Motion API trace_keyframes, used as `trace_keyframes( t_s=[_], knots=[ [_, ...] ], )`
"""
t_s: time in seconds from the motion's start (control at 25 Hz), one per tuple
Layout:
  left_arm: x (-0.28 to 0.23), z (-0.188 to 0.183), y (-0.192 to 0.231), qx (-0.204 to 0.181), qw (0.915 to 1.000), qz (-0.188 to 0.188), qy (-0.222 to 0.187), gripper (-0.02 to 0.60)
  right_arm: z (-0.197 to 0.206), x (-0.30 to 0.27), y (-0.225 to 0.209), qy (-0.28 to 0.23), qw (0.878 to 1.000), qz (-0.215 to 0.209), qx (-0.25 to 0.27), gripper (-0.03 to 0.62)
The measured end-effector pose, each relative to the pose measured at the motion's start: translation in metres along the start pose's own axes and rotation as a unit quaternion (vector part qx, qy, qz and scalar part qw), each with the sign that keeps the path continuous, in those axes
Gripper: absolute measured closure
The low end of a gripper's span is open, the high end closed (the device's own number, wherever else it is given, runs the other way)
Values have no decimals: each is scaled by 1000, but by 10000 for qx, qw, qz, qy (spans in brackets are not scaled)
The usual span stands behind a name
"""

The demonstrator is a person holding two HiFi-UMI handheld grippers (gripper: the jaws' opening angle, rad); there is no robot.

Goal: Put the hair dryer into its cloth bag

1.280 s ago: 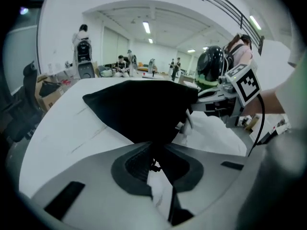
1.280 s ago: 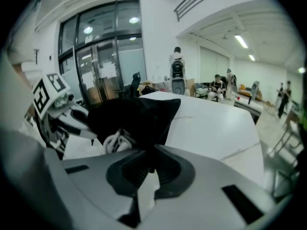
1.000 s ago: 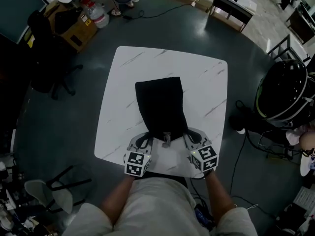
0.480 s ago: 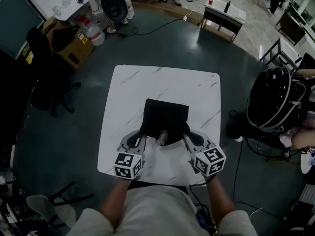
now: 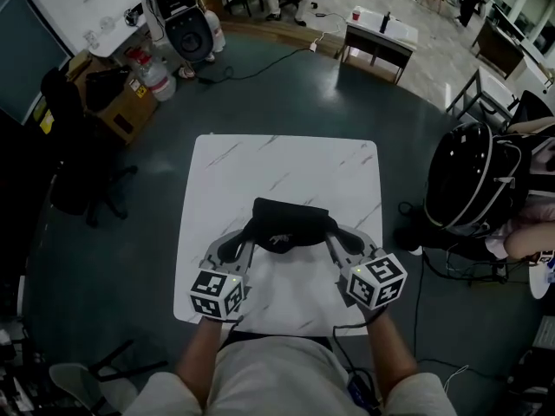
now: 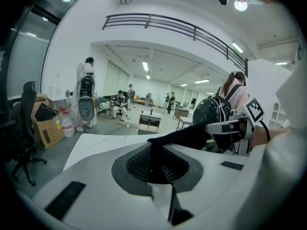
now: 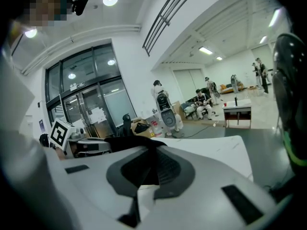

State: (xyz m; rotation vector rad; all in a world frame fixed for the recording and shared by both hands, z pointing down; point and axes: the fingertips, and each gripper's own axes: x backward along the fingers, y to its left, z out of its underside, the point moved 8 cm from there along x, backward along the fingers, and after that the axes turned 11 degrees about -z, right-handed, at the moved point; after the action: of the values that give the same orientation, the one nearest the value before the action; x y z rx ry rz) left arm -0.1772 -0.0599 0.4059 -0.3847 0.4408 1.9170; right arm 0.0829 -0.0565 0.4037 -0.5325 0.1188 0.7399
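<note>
My left tool (image 5: pixel 246 236) and right tool (image 5: pixel 333 234) each pinch an opposite end of the top edge of the black cloth bag (image 5: pixel 290 217), which hangs crosswise between them, equally near both, over the white counter (image 5: pixel 286 159); no hair dryer is visible

White marble table (image 5: pixel 286 159) (cardboard box (image 5: pixel 130 111) nearby)

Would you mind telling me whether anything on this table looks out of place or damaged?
Nothing looks damaged or spilled. The black cloth bag hangs bunched between the left gripper and right gripper, each shut on one end, over the white table.
</note>
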Motion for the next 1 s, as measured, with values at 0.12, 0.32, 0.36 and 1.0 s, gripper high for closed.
trace_keyframes(
  t_s=[0.12,0.32,0.36,1.0],
  knots=[
    [-2,-14,0,-16,9998,213,-33,549,-14,1,-2,-132,9999,-27,-66,574],
    [-10,-53,4,-127,9980,612,-68,549,-50,-1,-11,-279,9996,11,-6,574],
    [-12,-61,6,-166,9977,646,-77,549,-58,-3,-13,-280,9996,36,-2,574],
    [-116,-135,58,-422,9987,51,-281,549,-122,-88,-74,-294,9967,472,597,574]
  ],
)
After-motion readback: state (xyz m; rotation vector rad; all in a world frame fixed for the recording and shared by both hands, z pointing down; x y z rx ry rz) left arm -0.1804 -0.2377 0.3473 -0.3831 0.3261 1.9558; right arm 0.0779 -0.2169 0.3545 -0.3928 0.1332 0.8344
